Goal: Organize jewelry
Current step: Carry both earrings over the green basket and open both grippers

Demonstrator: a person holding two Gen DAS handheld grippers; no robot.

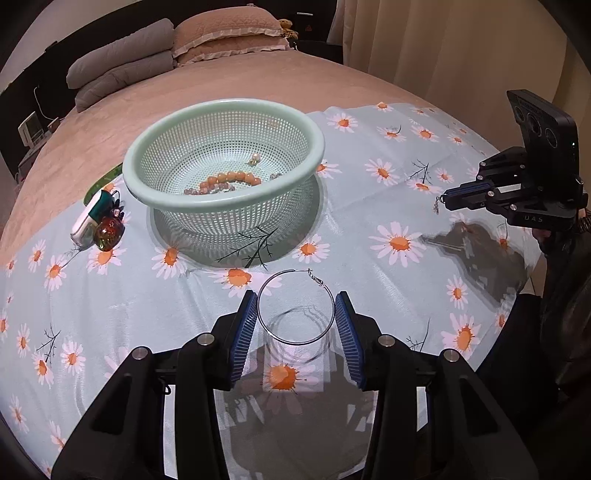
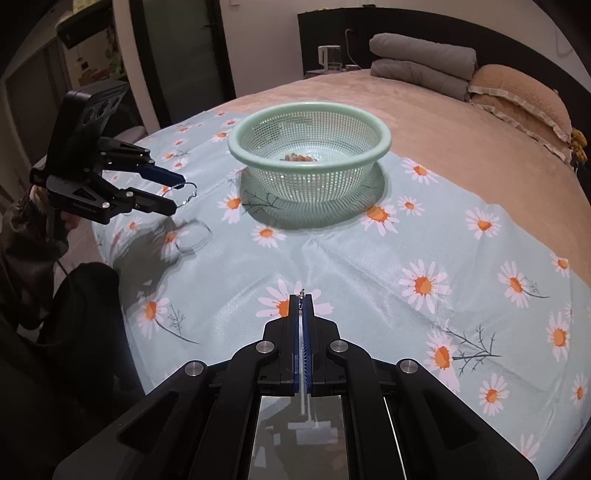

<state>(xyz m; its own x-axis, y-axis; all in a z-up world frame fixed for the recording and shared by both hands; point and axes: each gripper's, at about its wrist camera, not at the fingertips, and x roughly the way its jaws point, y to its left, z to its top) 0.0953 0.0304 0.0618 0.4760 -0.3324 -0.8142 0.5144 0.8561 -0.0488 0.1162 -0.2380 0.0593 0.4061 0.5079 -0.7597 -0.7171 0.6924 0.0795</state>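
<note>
My left gripper (image 1: pixel 297 306) holds a large silver hoop earring (image 1: pixel 295 308) between its blue pads, lifted above the daisy cloth; its shadow lies below. It also shows in the right wrist view (image 2: pixel 175 197) with the hoop (image 2: pixel 186 194). My right gripper (image 2: pixel 302 297) is shut on a small silver earring (image 2: pixel 302 295) that pokes out at the tips; in the left wrist view (image 1: pixel 445 201) the earring (image 1: pixel 437 206) dangles from it. A mint green basket (image 1: pixel 221 201) holds an orange bead bracelet (image 1: pixel 231 179) and other pieces.
Left of the basket lie a white and green case (image 1: pixel 90 218) and an amber hair clip (image 1: pixel 110 232). The daisy cloth (image 1: pixel 369 258) covers a brown bed with pillows (image 1: pixel 229 35) at the far end.
</note>
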